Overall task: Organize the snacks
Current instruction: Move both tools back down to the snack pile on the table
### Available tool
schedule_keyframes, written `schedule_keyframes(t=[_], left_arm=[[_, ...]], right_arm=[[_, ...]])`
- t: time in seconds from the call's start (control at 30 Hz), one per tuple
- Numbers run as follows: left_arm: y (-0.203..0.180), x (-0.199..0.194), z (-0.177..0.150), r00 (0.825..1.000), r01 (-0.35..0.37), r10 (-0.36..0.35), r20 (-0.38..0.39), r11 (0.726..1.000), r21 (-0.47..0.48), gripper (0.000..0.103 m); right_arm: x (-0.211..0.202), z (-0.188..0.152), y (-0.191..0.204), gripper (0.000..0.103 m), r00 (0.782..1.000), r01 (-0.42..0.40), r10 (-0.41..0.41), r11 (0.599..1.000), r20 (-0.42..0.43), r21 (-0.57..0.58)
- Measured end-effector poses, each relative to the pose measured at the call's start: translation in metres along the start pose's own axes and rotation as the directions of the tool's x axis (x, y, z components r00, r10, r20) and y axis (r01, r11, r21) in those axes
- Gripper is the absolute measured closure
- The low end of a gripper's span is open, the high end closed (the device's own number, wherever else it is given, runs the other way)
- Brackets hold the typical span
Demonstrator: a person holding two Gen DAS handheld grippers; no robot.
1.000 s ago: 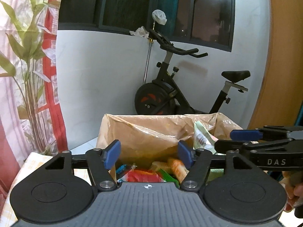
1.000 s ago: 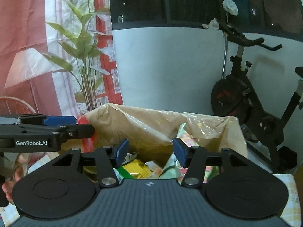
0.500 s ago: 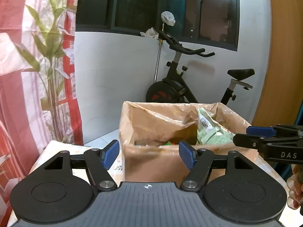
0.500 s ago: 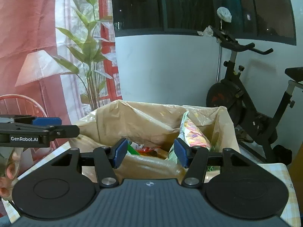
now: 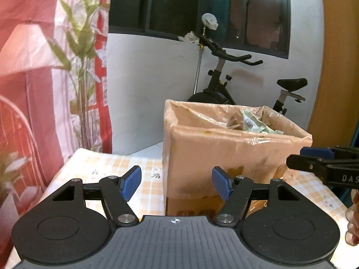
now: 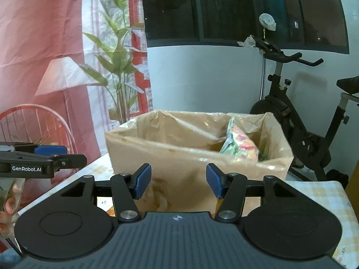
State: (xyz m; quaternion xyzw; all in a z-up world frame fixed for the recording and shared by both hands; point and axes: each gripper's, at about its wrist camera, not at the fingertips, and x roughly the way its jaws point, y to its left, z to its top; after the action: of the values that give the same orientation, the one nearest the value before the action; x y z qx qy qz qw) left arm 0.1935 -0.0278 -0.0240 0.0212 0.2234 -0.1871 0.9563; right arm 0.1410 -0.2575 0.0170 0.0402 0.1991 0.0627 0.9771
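Observation:
A brown cardboard box [image 5: 224, 154] lined with clear plastic stands on the checked tablecloth [image 5: 107, 168]. A green-white snack bag [image 5: 253, 123] pokes up inside it; in the right wrist view the box [image 6: 179, 157] holds a colourful snack bag [image 6: 242, 145]. My left gripper [image 5: 177, 183] is open and empty, in front of the box's near side. My right gripper [image 6: 177, 182] is open and empty, also in front of the box. Each gripper shows at the edge of the other's view, the right one [image 5: 325, 163] and the left one [image 6: 44, 159].
An exercise bike [image 6: 298, 116] stands behind the table against a white wall. A red and white curtain with a plant print [image 5: 56, 67] hangs at the left. A red wire chair [image 6: 33, 123] is at the left. A wooden panel [image 5: 336, 67] rises at the right.
Both grippers have pulled back and down from above the box. The box's open top with its snacks was close under the fingers; now its front wall faces them from farther off.

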Motion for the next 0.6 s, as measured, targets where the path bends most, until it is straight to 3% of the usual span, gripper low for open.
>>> schedule_keyframes(t=[0.6], left_arm=[[0.020, 0.002, -0.070, 0.991, -0.069, 0.059, -0.117, 0.994, -0.090, 0.031]], right_arm=[[0.009, -0.059, 0.002, 0.045, 0.993, -0.012, 0.013, 1.000, -0.116, 0.004]])
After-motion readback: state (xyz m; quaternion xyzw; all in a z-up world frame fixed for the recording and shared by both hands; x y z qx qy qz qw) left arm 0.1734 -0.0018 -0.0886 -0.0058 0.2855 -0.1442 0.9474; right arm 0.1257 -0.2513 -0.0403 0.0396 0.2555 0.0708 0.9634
